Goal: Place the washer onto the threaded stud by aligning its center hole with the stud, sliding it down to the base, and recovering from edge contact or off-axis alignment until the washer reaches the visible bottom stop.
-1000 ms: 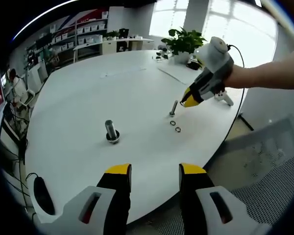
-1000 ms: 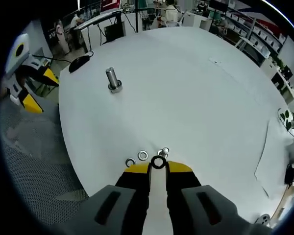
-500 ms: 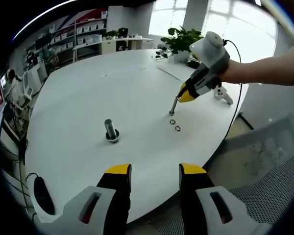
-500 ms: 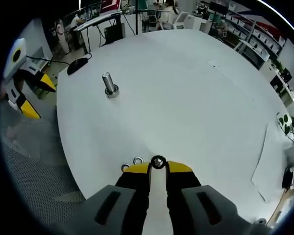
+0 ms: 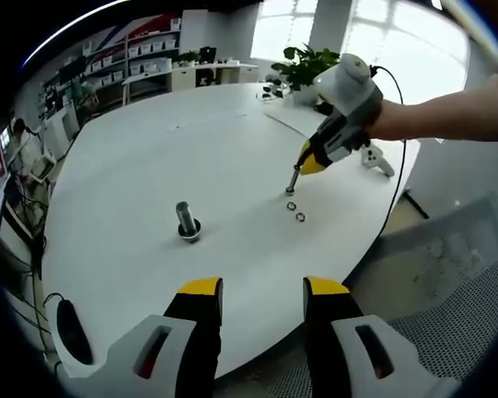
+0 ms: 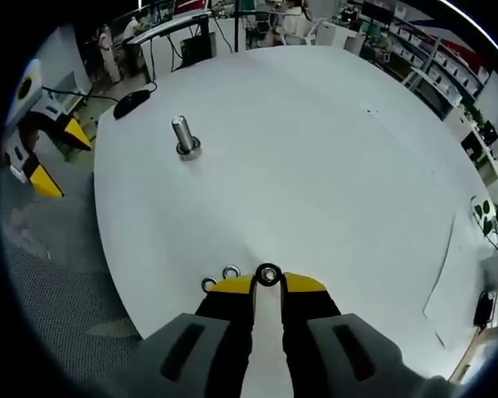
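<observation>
Right gripper point(image 6: 267, 280), fingers pinched on a washer point(image 6: 268, 274), poises it over the threaded stud point(image 5: 292, 181); next, seat the hole. Left gripper point(image 5: 261, 292) waits, fingers apart.

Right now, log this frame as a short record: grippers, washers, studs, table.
right gripper: shut on a washer, held over the near stud
left gripper: open, holding nothing, hanging off the table edge
loose washers: two flat on the table beside the right gripper's tips
far stud: upright, away from both grippers
table: white, round
washer seated: cannot tell
</observation>
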